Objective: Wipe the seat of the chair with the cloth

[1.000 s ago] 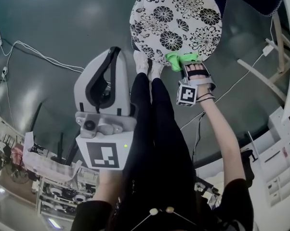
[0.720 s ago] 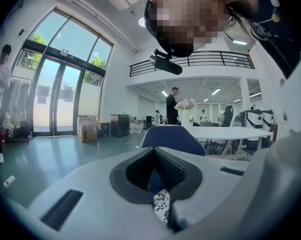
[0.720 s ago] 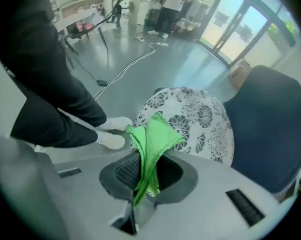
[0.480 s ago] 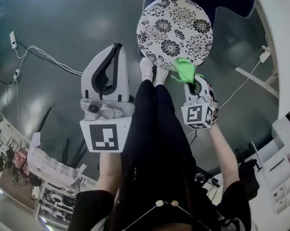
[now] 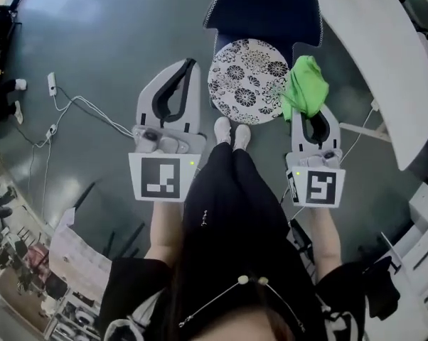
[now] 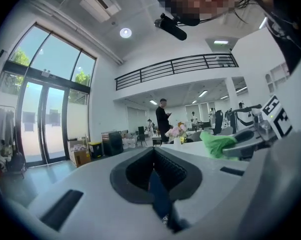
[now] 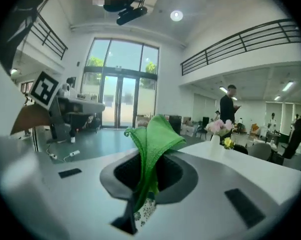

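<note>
Two grippers noted: cloth [image 5: 304,89] pinched in right gripper [image 5: 312,119], raised beside the seat [image 5: 248,80]; left gripper [image 5: 191,66] pressed together (nothing held). Only a fold looks clamped, so cloth could be dragged free in wiping.

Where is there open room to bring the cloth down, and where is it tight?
The floral seat is bare all over, between the dark backrest and the person's shoes. The floor left of the seat is open as far as the cables. Tight on the right: the right tool holds the cloth between seat and white table.
</note>
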Demonstrator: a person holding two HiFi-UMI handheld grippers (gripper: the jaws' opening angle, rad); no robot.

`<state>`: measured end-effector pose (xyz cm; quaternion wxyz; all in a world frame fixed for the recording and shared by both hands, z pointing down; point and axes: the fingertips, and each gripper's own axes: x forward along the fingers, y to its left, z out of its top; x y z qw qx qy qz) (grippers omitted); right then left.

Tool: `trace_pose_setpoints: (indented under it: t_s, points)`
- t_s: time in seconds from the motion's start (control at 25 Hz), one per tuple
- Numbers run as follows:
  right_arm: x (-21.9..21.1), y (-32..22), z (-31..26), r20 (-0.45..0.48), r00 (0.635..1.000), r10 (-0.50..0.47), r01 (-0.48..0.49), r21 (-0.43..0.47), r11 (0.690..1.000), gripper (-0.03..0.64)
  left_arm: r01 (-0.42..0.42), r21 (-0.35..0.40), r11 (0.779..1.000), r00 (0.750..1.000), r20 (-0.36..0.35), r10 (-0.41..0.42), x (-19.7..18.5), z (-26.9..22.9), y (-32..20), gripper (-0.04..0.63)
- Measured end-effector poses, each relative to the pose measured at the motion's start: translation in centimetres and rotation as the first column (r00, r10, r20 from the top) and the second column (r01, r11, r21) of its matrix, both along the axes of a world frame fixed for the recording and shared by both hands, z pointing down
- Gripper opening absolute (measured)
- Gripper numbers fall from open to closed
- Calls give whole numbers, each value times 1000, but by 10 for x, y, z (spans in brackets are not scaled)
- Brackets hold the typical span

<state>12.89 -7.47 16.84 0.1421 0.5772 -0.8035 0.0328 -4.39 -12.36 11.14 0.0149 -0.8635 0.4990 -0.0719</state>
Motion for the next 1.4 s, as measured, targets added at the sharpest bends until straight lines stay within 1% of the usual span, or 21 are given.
trace_pose_setpoints:
  t_s: [0.12,0.24,0.4,0.52,0.6,0.76,0.84,1.04,1.24,1.4]
  points:
    - [13,21,-63,26,1000,12,-15,87,996,51,-53,41,998,998,22,52,18,-43,21,5]
    - [34,30,-106,30,998,55,-59,172,983,51,-83,72,994,996,36,81,25,-68,34,5]
    - [62,45,-141,43,993,107,-115,241,964,51,-80,84,993,997,-4,81,24,-84,49,5]
    - [81,60,-154,6,990,140,-136,283,950,49,-84,108,991,995,-36,89,30,-94,56,5]
    - [92,66,-152,1,986,166,-160,280,947,49,-92,117,989,995,-37,97,34,-99,58,5]
    - [107,65,-150,64,977,205,-215,262,941,49,-99,158,983,995,-2,100,42,-111,62,5]
    - [111,62,-151,73,973,220,-231,266,936,49,-98,172,980,995,5,98,47,-113,62,5]
    - [115,63,-152,56,974,221,-228,271,935,49,-108,192,976,994,18,106,58,-117,66,5]
    - [116,69,-151,93,968,232,-249,266,931,49,-126,208,970,992,5,127,63,-119,73,5]
    - [115,75,-146,74,970,232,-243,251,937,49,-125,207,970,992,10,126,62,-119,76,5]
